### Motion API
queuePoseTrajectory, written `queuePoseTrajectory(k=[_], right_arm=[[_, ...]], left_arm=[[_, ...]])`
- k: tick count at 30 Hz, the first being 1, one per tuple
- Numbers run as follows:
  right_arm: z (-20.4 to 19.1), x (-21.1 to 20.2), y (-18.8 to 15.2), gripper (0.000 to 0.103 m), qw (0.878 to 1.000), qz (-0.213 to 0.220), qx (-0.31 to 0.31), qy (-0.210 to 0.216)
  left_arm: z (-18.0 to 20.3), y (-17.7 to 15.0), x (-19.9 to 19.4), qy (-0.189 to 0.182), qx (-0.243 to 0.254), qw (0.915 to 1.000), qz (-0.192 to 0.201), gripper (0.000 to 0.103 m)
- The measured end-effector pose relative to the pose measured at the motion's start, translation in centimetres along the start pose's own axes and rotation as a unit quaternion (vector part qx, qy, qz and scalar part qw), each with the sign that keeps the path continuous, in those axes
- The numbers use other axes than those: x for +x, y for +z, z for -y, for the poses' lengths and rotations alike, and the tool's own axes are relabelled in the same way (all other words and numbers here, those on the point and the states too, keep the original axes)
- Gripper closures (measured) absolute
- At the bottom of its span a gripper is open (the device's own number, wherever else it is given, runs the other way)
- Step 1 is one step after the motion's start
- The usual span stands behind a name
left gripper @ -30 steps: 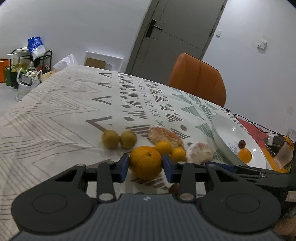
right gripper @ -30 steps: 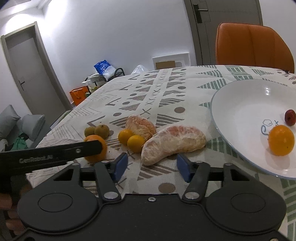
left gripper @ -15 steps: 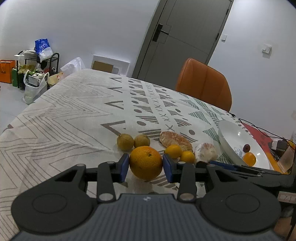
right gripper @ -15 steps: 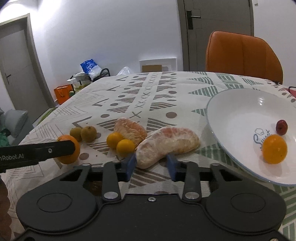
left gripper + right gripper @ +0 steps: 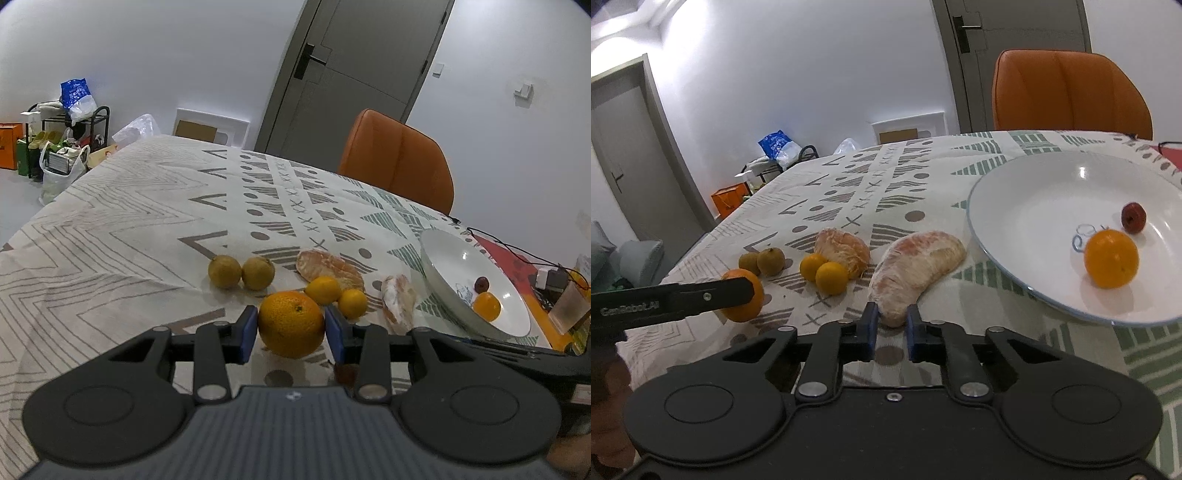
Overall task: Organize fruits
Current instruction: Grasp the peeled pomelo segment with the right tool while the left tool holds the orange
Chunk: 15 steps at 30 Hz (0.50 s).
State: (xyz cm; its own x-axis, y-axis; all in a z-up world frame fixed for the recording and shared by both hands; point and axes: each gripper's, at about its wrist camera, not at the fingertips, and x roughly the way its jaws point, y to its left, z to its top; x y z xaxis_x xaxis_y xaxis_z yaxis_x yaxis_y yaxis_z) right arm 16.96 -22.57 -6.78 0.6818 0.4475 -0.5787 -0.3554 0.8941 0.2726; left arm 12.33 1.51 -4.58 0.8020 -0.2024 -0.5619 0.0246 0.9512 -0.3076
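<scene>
L wrist view: left gripper (image 5: pixel 291 329) clamped on the big orange (image 5: pixel 291 324), blue pads pressed to both flanks at its widest girth. Orange looks lifted just clear of the tablecloth (image 5: pixel 110 258), though I can't be sure from this angle. Beyond it: two brownish-green round fruits (image 5: pixel 241 272) touching each other, two small citrus (image 5: pixel 338 295), two peeled pomelo pieces, then the white plate (image 5: pixel 443 258) off to the right w/ one orange and a small dark red fruit in it.

R wrist view: right gripper (image 5: pixel 889 328) closed on the near tip of the peeled pomelo segment (image 5: pixel 916 269); the rest of the segment lies on the cloth, pointing toward the plate rim (image 5: pixel 997 254), not touching it. Second peeled piece (image 5: pixel 842 251) sits behind the small citrus.

Handling (judgement): orange is firm, moderately heavy, waxy skin – equator grip is right, low slip risk. Pomelo segment is soft, membrane-thin, tears or leaks if squeezed hard; a tip hold (as now) prob. lets it droop or swing, so a mid-body grip w/ light pressure would be safer.
</scene>
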Motion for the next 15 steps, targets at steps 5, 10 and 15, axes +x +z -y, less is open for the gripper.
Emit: queuePoseTrajectory(k=[5, 10, 15], right_arm=[[0.6, -1.1, -0.5, 0.103, 1.0, -0.01, 0.01, 0.008], [0.3, -0.9, 0.1, 0.08, 1.0, -0.005, 0.01, 0.011], [-0.4, 0.6, 0.7, 0.067, 1.0, -0.006, 0.008, 0.008]], left_arm=[[0.1, -0.4, 0.6, 0.0, -0.001, 1.0, -0.006, 0.065], [0.1, -0.3, 0.9, 0.003, -0.003, 1.0, -0.002, 0.065], [-0.6, -0.1, 0.7, 0.013, -0.003, 0.9999, 0.001, 0.065]])
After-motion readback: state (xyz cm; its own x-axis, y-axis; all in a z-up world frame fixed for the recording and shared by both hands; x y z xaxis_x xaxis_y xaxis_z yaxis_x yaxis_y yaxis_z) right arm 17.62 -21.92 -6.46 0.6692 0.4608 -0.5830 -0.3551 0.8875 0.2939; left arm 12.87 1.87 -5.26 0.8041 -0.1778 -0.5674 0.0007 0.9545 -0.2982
